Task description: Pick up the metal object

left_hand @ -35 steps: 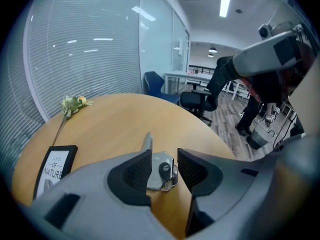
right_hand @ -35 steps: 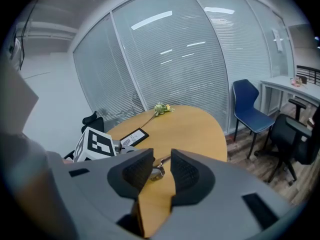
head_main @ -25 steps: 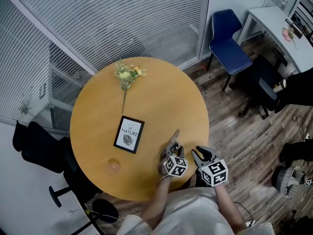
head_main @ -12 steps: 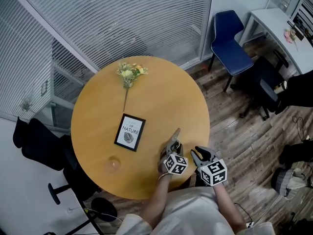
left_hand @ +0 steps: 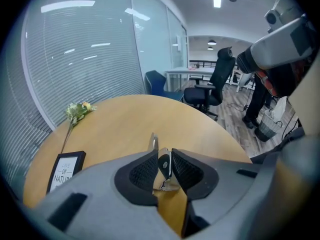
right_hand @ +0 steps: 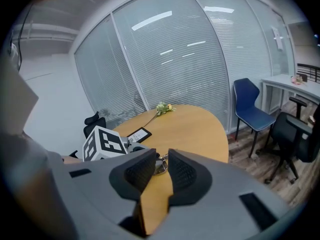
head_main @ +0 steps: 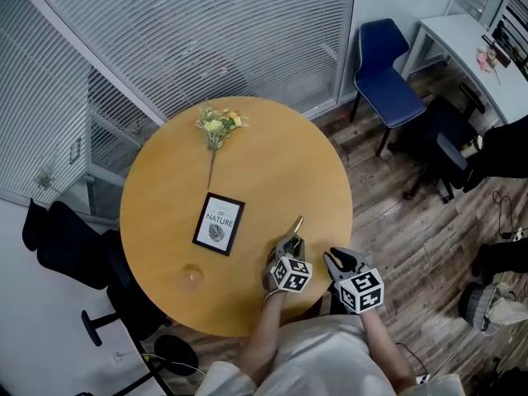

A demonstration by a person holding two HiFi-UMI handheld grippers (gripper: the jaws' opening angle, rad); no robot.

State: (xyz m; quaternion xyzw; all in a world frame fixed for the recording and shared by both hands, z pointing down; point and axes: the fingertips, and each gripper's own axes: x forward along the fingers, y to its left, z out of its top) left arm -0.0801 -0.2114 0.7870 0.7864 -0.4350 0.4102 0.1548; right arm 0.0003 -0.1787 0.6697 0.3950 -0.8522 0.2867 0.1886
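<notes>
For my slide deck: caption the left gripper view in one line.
Left gripper, jaws just closing, pinches the metal object at the round table; flower and framed print lie beyond.

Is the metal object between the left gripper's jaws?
Yes, the metal object sits between the left gripper's jaws, which have just been closing.

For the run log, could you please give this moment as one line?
left gripper: jaws just closing, pads on metal object | right gripper: jaws just closing, nothing between | lift: not seen
</notes>
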